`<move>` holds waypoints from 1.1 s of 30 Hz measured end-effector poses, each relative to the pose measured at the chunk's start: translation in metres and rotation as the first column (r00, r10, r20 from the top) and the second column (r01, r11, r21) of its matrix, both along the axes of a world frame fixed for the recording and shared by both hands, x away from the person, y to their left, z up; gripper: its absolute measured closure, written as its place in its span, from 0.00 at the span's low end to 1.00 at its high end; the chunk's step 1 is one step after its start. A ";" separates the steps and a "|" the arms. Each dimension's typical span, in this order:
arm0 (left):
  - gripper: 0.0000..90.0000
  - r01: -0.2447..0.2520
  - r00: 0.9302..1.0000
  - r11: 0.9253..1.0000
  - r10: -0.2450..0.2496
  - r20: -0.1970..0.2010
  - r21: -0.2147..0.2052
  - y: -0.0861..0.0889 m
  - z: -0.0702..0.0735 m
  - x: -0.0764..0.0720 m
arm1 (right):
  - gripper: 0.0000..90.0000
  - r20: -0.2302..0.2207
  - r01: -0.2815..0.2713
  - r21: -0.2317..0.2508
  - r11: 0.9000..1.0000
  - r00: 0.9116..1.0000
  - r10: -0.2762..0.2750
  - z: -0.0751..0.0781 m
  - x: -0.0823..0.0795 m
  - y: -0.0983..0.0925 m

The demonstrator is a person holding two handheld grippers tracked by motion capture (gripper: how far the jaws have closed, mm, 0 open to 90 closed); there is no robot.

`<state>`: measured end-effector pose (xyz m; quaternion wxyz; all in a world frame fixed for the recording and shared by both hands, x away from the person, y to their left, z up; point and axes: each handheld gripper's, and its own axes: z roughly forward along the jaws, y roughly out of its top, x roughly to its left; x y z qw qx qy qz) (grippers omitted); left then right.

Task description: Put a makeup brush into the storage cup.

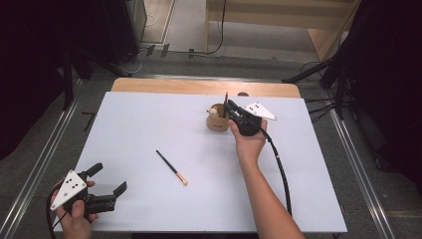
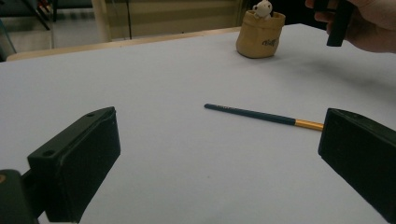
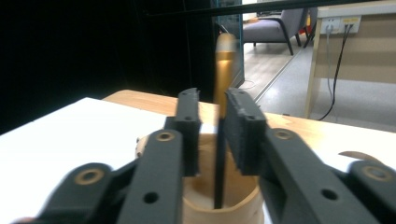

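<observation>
A small tan holder (image 1: 217, 123) with a white toy figure (image 2: 263, 8) on its rim stands at the far middle of the white table. My right gripper (image 1: 228, 105) hangs right over the holder (image 3: 219, 207). Its jaws stand slightly apart around a brush (image 3: 223, 70) that stands upright in the holder, gold ferrule up, with a visible gap beside the dark handle. A second brush (image 1: 171, 168), dark-handled with a gold ferrule, lies flat near the table's middle. My left gripper (image 1: 109, 178) rests wide open at the near left corner, facing that brush (image 2: 261, 115), with nothing between its fingers.
The white table top (image 1: 149, 124) has a wooden strip (image 1: 199, 87) along its far edge. A black cable (image 1: 281, 169) trails from my right gripper toward the near edge. Dark stands and floor rails flank the table on both sides.
</observation>
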<state>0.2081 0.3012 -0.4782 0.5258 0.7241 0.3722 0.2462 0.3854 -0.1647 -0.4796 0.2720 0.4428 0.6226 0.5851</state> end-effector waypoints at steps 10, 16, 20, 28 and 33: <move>0.00 -0.004 1.000 1.000 0.004 0.002 0.001 0.000 0.000 0.000 | 0.61 -0.062 -0.038 0.069 0.997 0.997 0.042 0.004 -0.019 -0.011; 0.00 -0.006 1.000 1.000 0.006 -0.002 0.004 -0.001 -0.001 0.000 | 0.50 -0.064 -0.009 0.028 1.000 0.998 0.011 0.007 -0.037 -0.023; 0.00 -0.003 1.000 1.000 0.003 -0.004 -0.005 -0.001 0.000 0.000 | 0.40 -0.117 0.015 0.055 0.998 0.993 -0.008 0.007 -0.050 -0.031; 0.00 -0.005 1.000 1.000 0.005 -0.006 0.001 -0.001 -0.001 0.001 | 0.30 -0.095 0.020 0.021 1.000 0.995 -0.018 0.005 -0.076 -0.053; 0.00 -0.006 1.000 1.000 0.006 -0.006 0.008 -0.001 -0.002 0.001 | 0.18 -0.102 -0.015 0.007 1.000 0.995 0.016 0.005 -0.092 -0.064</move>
